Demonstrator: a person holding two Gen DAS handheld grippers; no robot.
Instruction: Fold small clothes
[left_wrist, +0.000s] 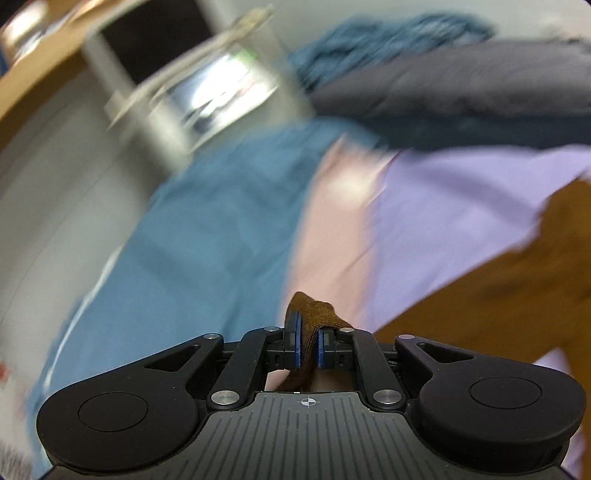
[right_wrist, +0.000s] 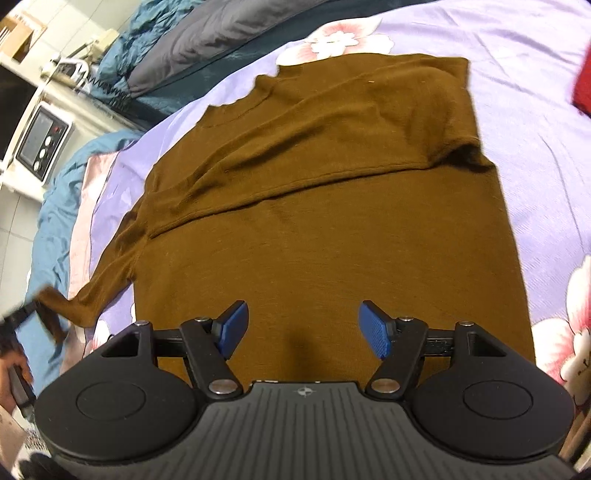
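Left tool (left_wrist: 308, 341) pinching sweater (right_wrist: 325, 229) cuff; right tool (right_wrist: 303, 328) spread above hem. Risk: sleeve tug drags the body askew.

Plain brown sweater (right_wrist: 325, 221) on a lilac sheet (right_wrist: 535, 110) patterned with pink-white flowers; teal blanket (right_wrist: 51, 221) beside.

One brown sweater (right_wrist: 325, 221), one floral lilac bedsheet (right_wrist: 535, 110), one microwave (right_wrist: 40, 147), two grippers
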